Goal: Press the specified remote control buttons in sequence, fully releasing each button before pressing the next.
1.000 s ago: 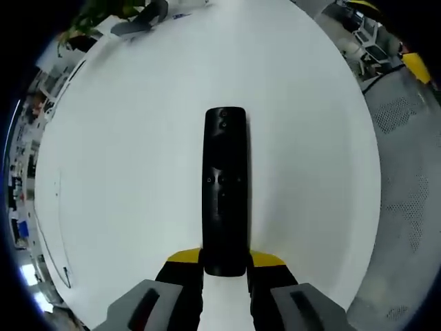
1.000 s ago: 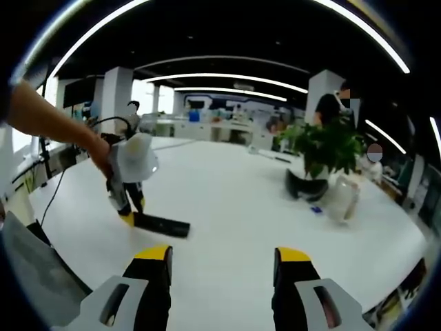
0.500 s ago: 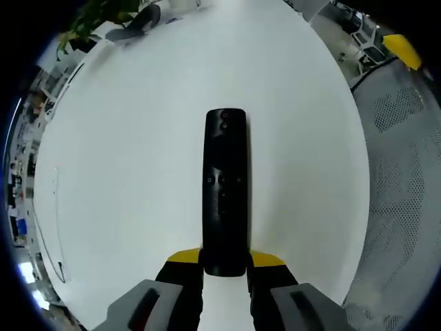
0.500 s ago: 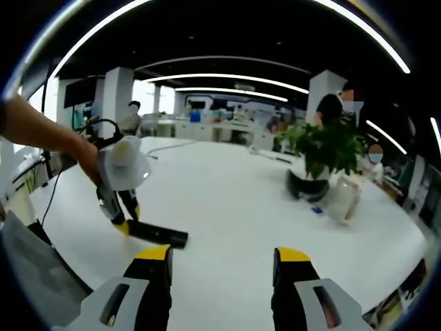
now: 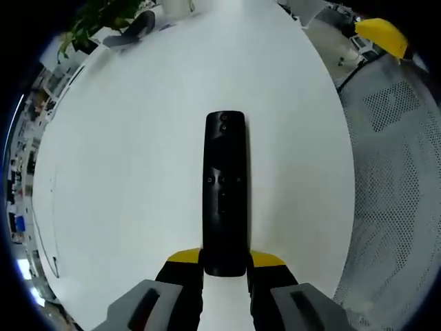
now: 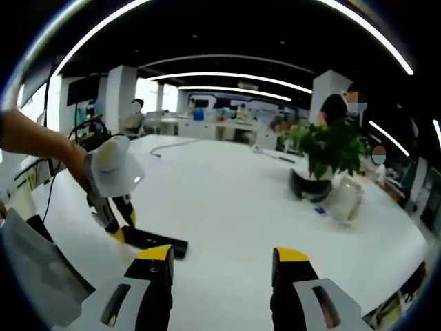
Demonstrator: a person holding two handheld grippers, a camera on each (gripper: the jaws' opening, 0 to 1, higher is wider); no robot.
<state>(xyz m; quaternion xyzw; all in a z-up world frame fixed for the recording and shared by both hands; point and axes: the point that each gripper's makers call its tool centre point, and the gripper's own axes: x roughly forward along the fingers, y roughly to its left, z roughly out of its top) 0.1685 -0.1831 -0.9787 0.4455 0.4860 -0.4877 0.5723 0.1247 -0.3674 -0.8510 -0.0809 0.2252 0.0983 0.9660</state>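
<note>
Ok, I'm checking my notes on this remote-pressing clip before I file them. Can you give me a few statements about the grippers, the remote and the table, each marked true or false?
1. The left gripper is closed on the near end of the black remote control. True.
2. The right gripper is pressing a button on the remote. False: its jaws are open, holding nothing, apart from the remote.
3. The remote lies on a white table. True.
4. The potted plant stands right beside the remote. False: it sits far across the table from it.
5. The remote is red. False: it is black.
</note>
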